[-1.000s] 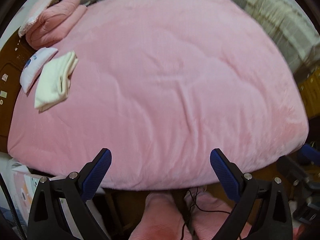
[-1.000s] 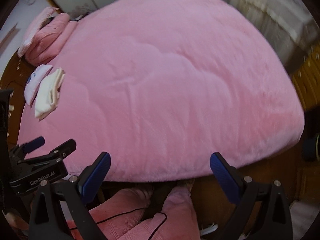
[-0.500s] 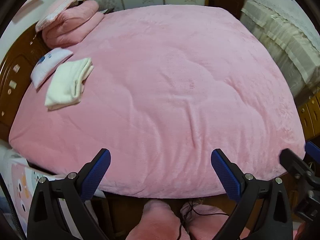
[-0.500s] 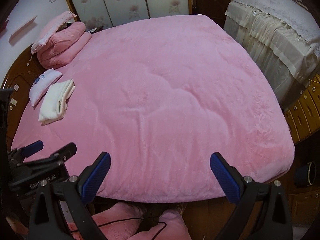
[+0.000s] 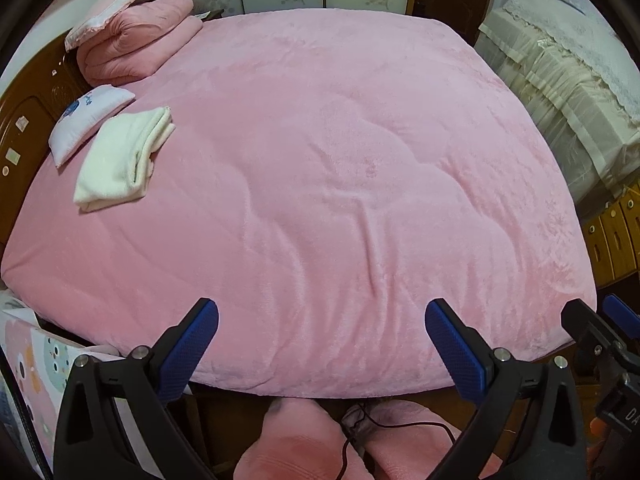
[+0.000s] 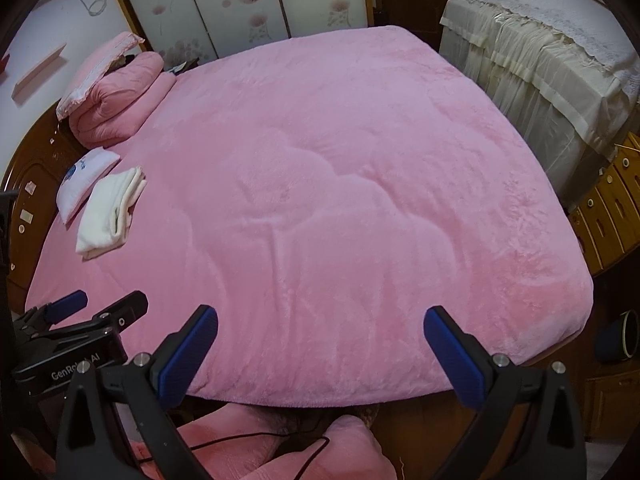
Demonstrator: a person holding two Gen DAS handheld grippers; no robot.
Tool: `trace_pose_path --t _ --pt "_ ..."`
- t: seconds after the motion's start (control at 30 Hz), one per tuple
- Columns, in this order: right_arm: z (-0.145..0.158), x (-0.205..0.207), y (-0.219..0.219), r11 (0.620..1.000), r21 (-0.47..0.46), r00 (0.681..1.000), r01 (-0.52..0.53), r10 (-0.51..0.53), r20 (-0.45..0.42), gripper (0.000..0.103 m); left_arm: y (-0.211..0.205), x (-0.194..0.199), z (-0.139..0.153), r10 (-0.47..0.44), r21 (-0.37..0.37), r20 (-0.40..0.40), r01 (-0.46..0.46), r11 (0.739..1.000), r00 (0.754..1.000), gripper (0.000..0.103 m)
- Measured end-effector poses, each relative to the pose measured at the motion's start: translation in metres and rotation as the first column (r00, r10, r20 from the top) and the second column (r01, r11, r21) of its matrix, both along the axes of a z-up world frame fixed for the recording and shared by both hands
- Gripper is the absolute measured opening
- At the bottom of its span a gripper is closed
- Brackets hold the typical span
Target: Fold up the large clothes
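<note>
Left wrist view: left gripper (image 5: 321, 336) jaws wide, holding nothing, hovering off the bed's (image 5: 320, 208) near edge. Right gripper (image 6: 321, 336) same, jaws wide and empty, just beside it. Folded cream garment (image 5: 120, 164) lies near the bed's left edge, by the headboard, touching a small white pillow (image 5: 86, 118); pink quilt roll (image 5: 136, 40) at the far-left corner. Change: both cameras have tilted up and steadied since a second ago; blur gone, wardrobe doors (image 6: 224, 4) and draped furniture (image 6: 532, 64) now visible. Garment and pillow unmoved. Likely the fold is done, or a survey before the next garment; nothing unfolded on the bed.
</note>
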State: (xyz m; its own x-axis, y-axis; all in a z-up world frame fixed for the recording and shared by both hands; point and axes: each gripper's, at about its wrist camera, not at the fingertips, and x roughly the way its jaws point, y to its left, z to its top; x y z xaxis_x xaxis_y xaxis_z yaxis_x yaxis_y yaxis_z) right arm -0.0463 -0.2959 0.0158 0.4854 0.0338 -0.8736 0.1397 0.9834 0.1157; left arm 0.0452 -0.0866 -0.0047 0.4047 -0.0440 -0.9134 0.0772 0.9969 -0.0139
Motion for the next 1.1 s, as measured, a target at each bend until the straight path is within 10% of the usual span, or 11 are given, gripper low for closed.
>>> trace_pose_path --t 1.1 --pt "-0.003 0.013 -0.004 0.997 -0.038 0.998 -0.06 0.06 -0.024 0.103 -0.008 -0.005 0.004 -0.018 0.017 0.023 0.018 1.0 1.0 0.102"
